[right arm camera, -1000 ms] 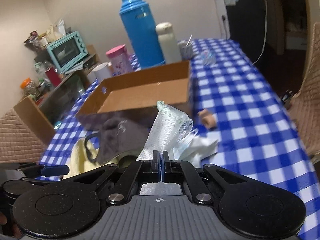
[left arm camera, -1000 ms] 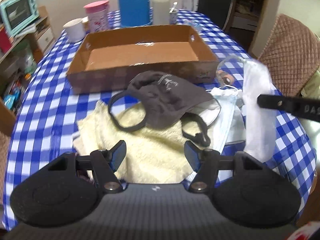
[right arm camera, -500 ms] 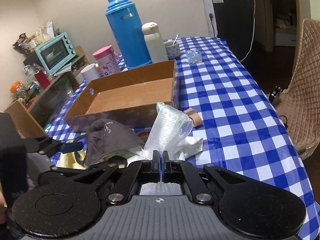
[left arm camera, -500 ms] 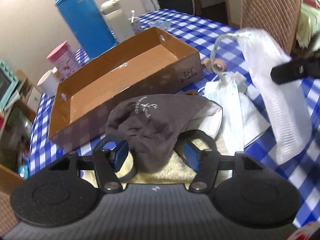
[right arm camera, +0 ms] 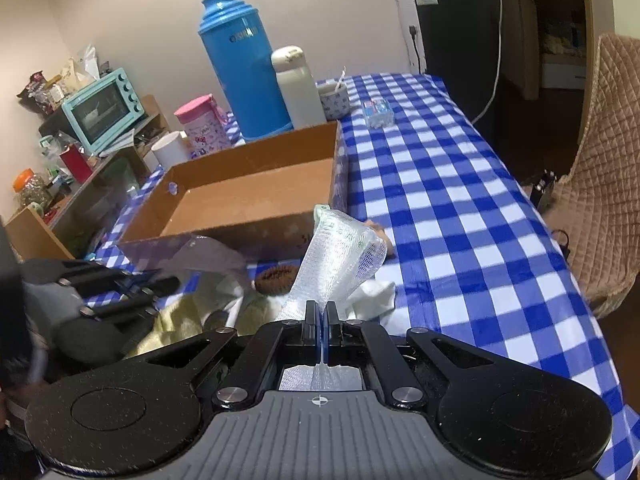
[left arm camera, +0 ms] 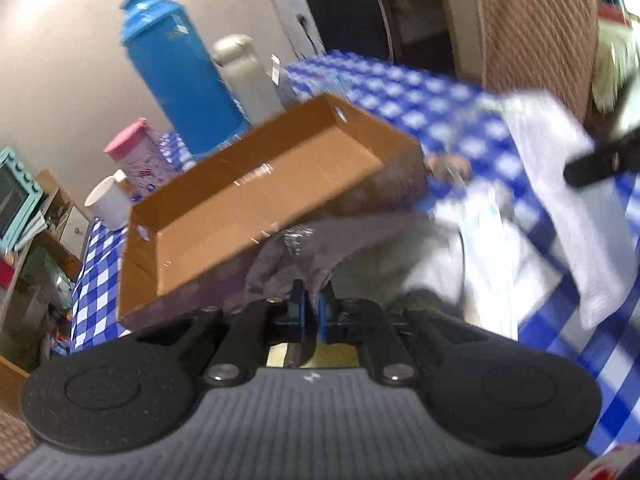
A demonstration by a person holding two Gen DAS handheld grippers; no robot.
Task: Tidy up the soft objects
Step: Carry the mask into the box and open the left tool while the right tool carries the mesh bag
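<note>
progress looks early: the cardboard box (right arm camera: 256,196) on the checked worktop (right arm camera: 452,216) holds nothing yet, its brown floor bare in both views. nothing has been put away so far, judging by that.

the right tongs (right arm camera: 321,320) are pinched fully together on a white mesh cloth (right arm camera: 340,256), which rises from the closed tips and hangs lifted above the pile, in front of the box's near wall. the left tongs (left arm camera: 310,312) are closed almost all the way on a fold of the grey fabric mask (left arm camera: 316,248), which is bunched against the box's near side; that view is blurred, so whether the mask is clear of the pile cannot be told.

left on the worktop, just in front of the box: a yellow fleece towel (right arm camera: 176,320), a pale blue face mask (left arm camera: 488,248) with white cloth beside it, and a small brown fuzzy item (right arm camera: 276,278) near the box wall. so two pieces are in hand and, as a judgement, still need dropping into the box, with at least three more to collect after.
</note>
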